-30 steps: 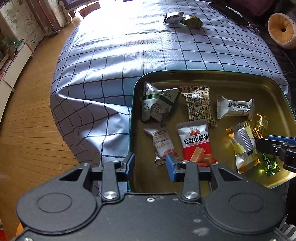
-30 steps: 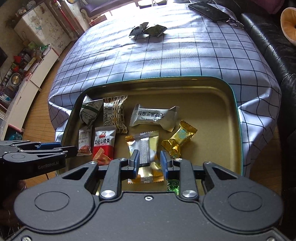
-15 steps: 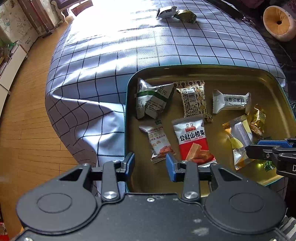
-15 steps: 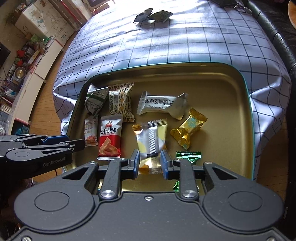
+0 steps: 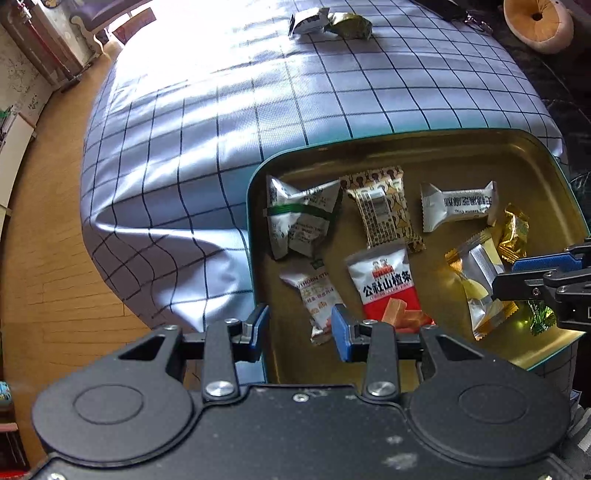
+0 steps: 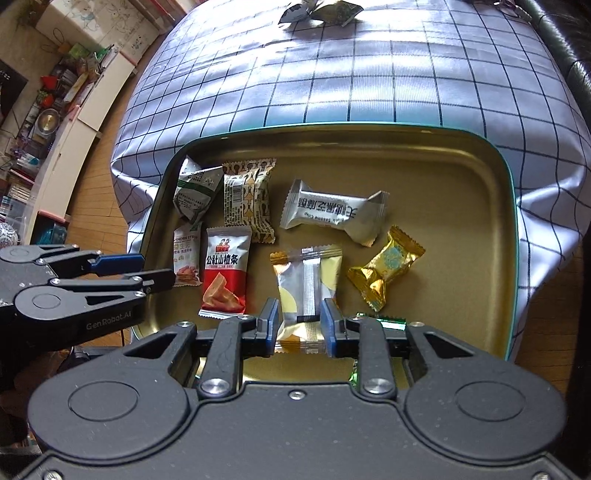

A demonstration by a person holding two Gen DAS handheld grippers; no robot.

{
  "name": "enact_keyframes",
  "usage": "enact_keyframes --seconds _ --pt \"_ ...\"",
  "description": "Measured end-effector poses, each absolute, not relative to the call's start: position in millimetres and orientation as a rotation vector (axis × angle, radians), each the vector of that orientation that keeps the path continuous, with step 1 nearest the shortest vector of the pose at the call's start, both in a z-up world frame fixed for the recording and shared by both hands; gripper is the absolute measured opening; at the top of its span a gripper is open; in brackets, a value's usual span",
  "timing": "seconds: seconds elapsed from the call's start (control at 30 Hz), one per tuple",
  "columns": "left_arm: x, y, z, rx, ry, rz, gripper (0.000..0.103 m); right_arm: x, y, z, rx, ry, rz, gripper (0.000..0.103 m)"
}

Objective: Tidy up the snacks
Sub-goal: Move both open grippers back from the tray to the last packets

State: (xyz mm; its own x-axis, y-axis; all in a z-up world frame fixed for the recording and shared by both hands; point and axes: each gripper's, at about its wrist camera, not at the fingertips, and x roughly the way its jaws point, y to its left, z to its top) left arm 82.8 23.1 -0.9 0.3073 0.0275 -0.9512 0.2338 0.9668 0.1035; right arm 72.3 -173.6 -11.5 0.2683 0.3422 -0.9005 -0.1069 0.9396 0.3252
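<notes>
A gold-lined tin tray [image 6: 461, 258] fills mid-frame, holding eight wrapped snacks lying flat: a red-and-white packet [image 6: 224, 273], a white candy [image 6: 334, 216], a gold foil sweet [image 6: 384, 271]. Two more wrapped snacks [image 6: 319, 9] lie at the top edge on the checked cloth.

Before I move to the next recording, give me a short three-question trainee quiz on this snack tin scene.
1. True or false: the red packet lies outside the gold tin.
2. How many snacks still lie on the checked cloth, outside the tin? A) none B) two C) five
3. Which packet shows between the fingers of the right gripper?

Key:
1. False; it lies inside the tin, near its left side.
2. B; a white-wrapped snack and an olive-wrapped snack lie side by side at the far end.
3. The silver and yellow packet; it lies in the tin and is not gripped.
</notes>
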Motion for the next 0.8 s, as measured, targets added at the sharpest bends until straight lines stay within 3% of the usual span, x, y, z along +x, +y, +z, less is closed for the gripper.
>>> enact_keyframes --seconds 0.8 --pt "181 1 39 0.261 0.995 -0.143 0.042 149 -183 18 0.216 1.065 0.253 0.037"
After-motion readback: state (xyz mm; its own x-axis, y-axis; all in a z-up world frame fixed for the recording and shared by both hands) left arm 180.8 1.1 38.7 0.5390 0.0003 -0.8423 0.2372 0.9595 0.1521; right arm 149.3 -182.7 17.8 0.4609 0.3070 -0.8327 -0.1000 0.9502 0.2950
